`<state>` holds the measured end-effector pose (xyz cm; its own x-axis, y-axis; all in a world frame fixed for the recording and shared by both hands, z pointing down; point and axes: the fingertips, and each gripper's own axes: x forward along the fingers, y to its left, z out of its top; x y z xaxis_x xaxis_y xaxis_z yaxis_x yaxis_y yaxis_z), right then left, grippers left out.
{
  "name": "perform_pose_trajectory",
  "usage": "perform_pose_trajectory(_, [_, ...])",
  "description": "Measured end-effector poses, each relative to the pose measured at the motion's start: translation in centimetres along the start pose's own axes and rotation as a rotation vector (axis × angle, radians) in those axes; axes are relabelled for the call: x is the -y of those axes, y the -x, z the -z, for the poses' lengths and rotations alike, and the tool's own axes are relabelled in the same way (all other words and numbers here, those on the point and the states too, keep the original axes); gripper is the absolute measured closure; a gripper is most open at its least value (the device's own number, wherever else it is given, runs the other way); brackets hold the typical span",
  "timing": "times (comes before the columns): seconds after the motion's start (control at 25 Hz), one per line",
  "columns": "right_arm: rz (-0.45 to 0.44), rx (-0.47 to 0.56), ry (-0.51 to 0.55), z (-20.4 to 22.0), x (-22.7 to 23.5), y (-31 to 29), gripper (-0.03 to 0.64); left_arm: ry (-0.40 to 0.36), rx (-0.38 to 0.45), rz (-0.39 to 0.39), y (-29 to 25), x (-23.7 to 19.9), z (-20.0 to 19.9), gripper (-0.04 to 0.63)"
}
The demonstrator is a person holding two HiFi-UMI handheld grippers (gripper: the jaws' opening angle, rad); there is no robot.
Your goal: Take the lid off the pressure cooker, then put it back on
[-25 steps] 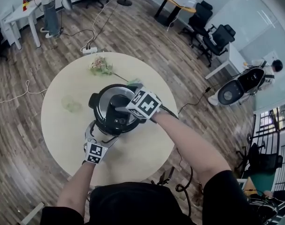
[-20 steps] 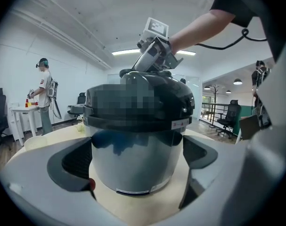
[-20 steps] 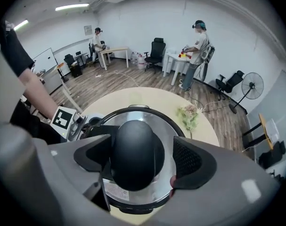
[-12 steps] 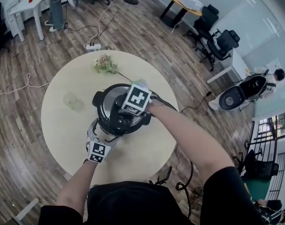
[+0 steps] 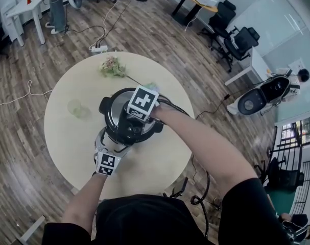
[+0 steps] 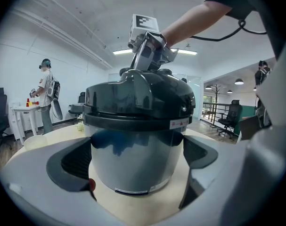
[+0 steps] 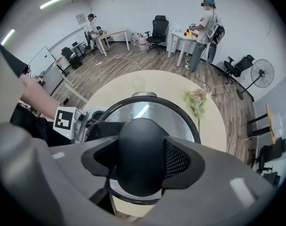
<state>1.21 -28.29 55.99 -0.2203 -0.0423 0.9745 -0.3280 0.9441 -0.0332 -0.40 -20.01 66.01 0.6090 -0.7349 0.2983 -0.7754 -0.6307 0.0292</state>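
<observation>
While the lid [image 7: 154, 113] sits flat on the pressure cooker [image 6: 133, 145] at the middle of the round surface [image 5: 68, 142], neither half of the task shows as done. The right gripper [image 7: 142, 163] comes down from above with its fingers closed on the lid's black handle [image 7: 140, 138]. The left gripper [image 6: 137, 160], low in the head view, has its fingers spread wide on either side of the steel body, apparently to steady it. I judge this to be either the start of lifting or the final seating; these views do not settle which.
</observation>
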Motion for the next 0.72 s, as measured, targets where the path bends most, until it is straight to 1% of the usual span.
perform_pose_trajectory(0.12, [0.005,-0.035,-0.030,0.0,0.1,0.0,0.330,0.008,-0.012,0.000,0.0,0.1,0.5,0.008])
perform_pose_trajectory(0.28, [0.012,-0.079,-0.065,0.2,0.2,0.0,0.330,0.006,-0.009,-0.002,-0.2,0.2,0.3,0.008])
perform_pose_trajectory(0.44, [0.023,-0.085,-0.136,0.2,0.4,0.1,0.330,0.008,-0.013,-0.002,-0.1,0.2,0.2,0.008])
perform_pose_trajectory(0.52, [0.034,-0.074,-0.197,0.1,0.7,0.1,0.330,0.010,-0.012,-0.002,-0.1,0.2,0.2,0.008])
perform_pose_trajectory(0.64, [0.055,-0.060,-0.321,0.0,1.3,0.0,0.330,0.012,-0.014,-0.002,-0.2,0.2,0.3,0.008])
perform_pose_trajectory(0.72, [0.058,-0.074,-0.361,0.2,1.4,0.0,0.328,0.015,-0.017,-0.004,-0.3,0.2,0.3,0.008])
